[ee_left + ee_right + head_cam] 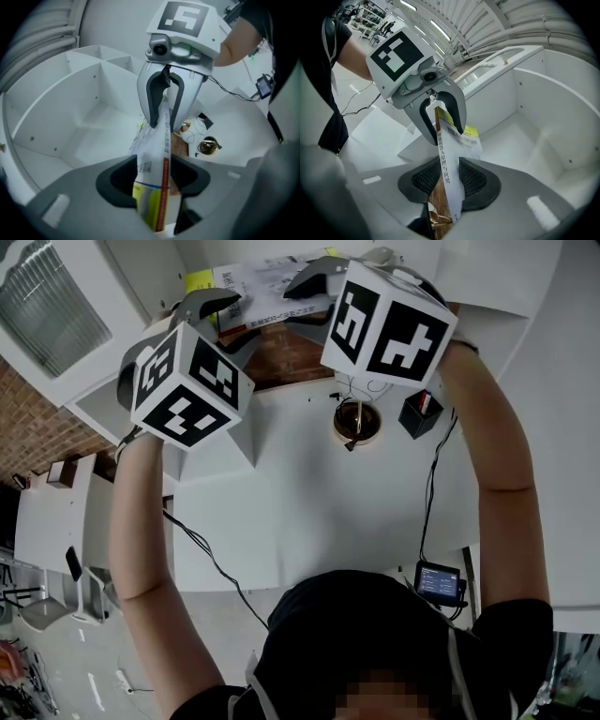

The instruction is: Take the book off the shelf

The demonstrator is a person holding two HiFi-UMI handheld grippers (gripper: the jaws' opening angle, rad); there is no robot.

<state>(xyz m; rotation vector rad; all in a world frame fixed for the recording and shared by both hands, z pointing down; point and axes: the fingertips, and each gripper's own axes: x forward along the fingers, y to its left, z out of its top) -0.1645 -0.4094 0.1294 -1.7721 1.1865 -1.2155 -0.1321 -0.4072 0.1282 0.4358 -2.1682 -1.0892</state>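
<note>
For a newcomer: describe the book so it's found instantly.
Find the white shelf. Before it, the left hand-held gripper faces the right hand-held gripper. Unlike the plain shelf, the book between them has a yellow band and red stripe.

Both arms raised; left gripper (151, 180) jaws apart, right gripper (443, 180) jaws clamped.
</note>
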